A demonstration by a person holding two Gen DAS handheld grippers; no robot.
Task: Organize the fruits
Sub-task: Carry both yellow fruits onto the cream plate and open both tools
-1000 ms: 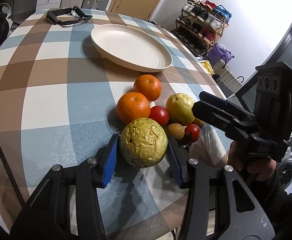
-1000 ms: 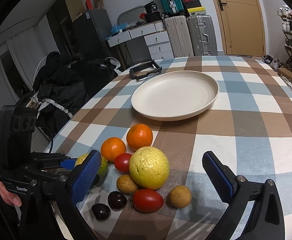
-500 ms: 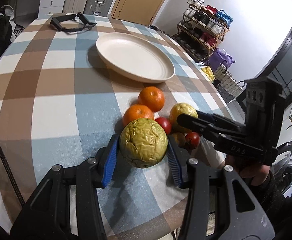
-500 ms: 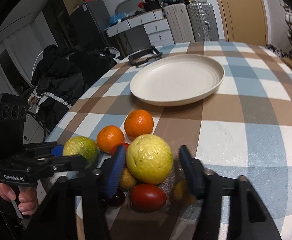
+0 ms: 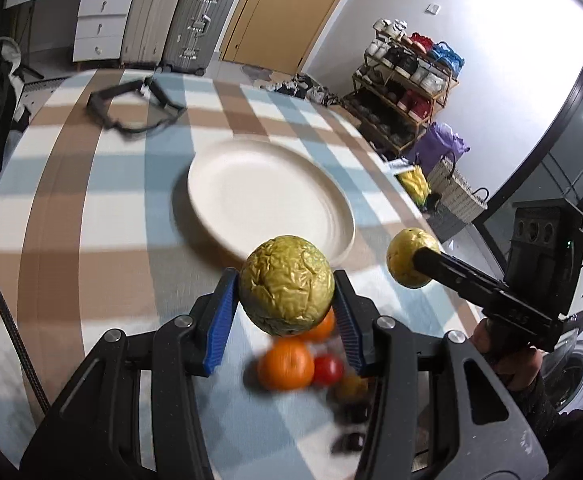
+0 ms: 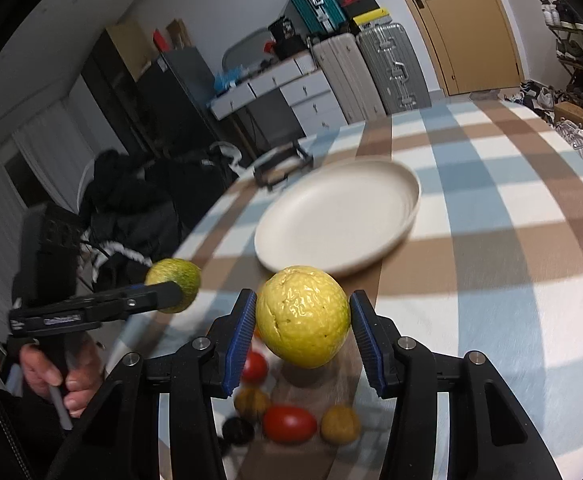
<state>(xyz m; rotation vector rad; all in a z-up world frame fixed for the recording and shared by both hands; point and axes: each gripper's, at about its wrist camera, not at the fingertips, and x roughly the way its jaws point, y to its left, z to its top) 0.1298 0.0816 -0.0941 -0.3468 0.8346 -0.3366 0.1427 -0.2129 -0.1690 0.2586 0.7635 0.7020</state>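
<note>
A: Which step is in hand now?

B: The carrying step, I think. The left gripper [image 5: 287,312] is clenched on a wrinkled greenish-yellow round fruit [image 5: 286,285], and its blue pads press on both sides of it. The right gripper [image 6: 303,334] grasps a smooth yellow round fruit [image 6: 302,316] in the same way; its jaws have just been closing, and the fruit is between them. Both fruits hang above the checked blue, brown and white tablecloth [image 5: 91,216], not touching it.

A: Where do they go?

B: Probably to the wide cream-coloured round plate [image 5: 267,196], which lies ahead of both grippers with nothing on it. The two fruits are near its closer rim but not over it yet.

A: And the other fruits?

B: They lie on the cloth below the grippers: two oranges [image 5: 287,362], a red tomato [image 6: 289,424], and some small brown and dark ones. These are blurred, so I cannot say exactly what the small ones are.

A: What does the next move call for?

B: In my judgement, to bring each fruit over the middle of the plate, lower it close to the surface, and only then loosen the pads. Round fruits roll easily, so a release from high up, or near the rim, could send one off the plate. The two grippers also need to keep apart from each other.
</note>
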